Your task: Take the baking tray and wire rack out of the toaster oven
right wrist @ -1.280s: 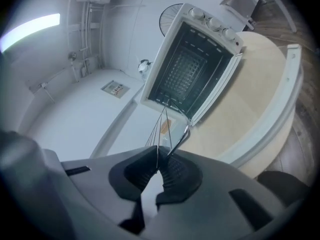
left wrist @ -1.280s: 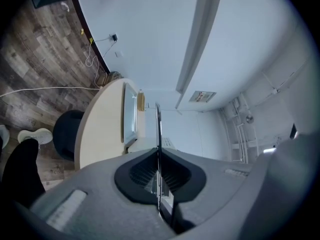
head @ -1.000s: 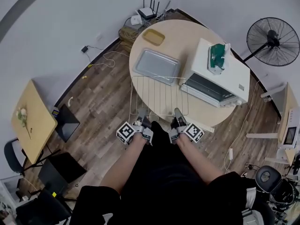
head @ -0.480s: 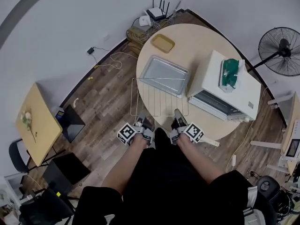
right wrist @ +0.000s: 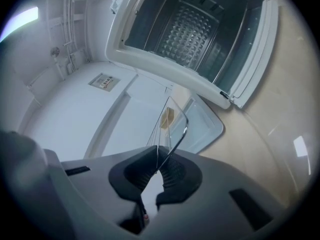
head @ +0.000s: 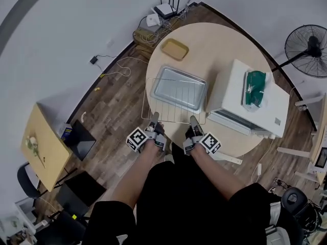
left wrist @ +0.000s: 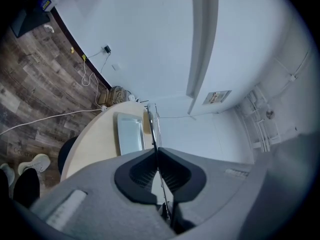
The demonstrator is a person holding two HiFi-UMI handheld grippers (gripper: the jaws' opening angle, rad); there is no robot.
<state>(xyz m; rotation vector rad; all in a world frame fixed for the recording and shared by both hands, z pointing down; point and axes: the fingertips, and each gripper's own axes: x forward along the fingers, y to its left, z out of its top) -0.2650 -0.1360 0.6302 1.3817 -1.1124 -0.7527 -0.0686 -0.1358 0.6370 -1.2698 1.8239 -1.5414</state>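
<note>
The wire rack (head: 173, 106) hangs level over the near edge of the round table, partly above the silver baking tray (head: 180, 88) that lies on the tabletop. My left gripper (head: 154, 119) is shut on the rack's near left corner, my right gripper (head: 194, 121) on its near right corner. In the left gripper view the rack (left wrist: 151, 129) runs edge-on out of the jaws, with the tray (left wrist: 129, 132) beyond. The right gripper view shows the rack's wire (right wrist: 172, 129) pinched between the pads. The white toaster oven (head: 250, 105) stands at the right with its door open and its cavity (right wrist: 195, 26) empty.
A small yellow dish (head: 174, 49) lies at the table's far side. A green item (head: 254, 88) rests on the oven's top. A floor fan (head: 309, 44) stands at the right. A router and cables (head: 163, 14) lie on the floor behind the table (head: 214, 50).
Both grippers have carried the rack leftward, away from the oven's mouth; it now overlaps the baking tray.
</note>
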